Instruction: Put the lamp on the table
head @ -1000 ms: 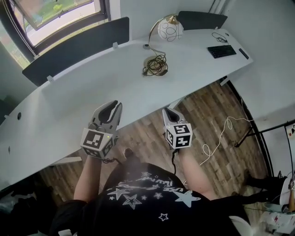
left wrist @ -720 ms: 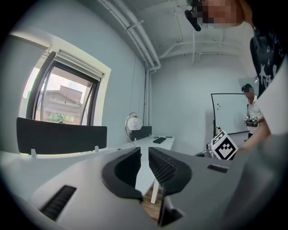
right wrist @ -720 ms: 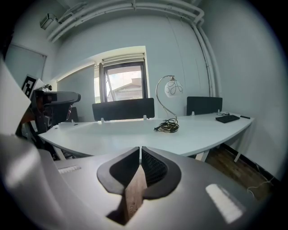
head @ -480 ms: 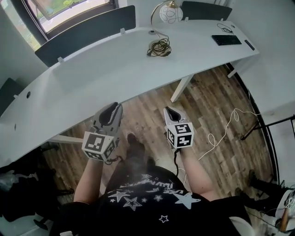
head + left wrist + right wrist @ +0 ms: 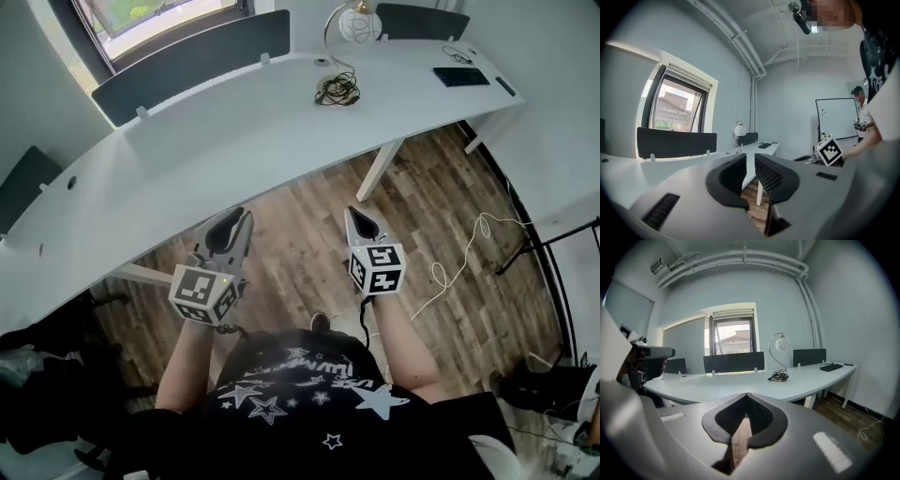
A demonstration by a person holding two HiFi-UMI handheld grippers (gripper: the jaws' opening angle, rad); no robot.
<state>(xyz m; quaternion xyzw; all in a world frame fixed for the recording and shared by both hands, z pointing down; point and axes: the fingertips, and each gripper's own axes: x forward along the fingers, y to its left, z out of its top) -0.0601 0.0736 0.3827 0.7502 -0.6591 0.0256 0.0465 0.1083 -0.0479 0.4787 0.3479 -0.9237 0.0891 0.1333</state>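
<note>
Currently, stance: I stand back from the worktop (image 5: 216, 141) with both tools held over the wooden floor (image 5: 300, 258), short of its near edge.
Left hand-held gripper (image 5: 236, 217): nothing is between its jaws. In the left gripper view (image 5: 750, 159) they stand slightly apart, and a narrow gap shows the floor and a worktop leg.
Right hand-held gripper (image 5: 355, 213): also empty. In the right gripper view (image 5: 744, 397) its jaw tips meet, and only a sliver of floor shows below them.
Spacing: the two tools are side by side and apart, and both point toward the worktop.
Lamp (image 5: 357, 24): it stands upright on the far side of the worktop, with a thin curved stem and a round white shade. It is close to the dark divider panel (image 5: 197, 58) and well apart from both tools. The right gripper view (image 5: 780, 343) shows it right of the window (image 5: 733, 338).
Cord (image 5: 337, 90): it lies bundled in a dark coil on the worktop, just in front of the lamp's foot.
Keyboard (image 5: 460, 76): a small black one lies flat toward the right end of the worktop, apart from the lamp.
Floor cable (image 5: 457, 255): a white lead trails loosely over the boards on my right.
</note>
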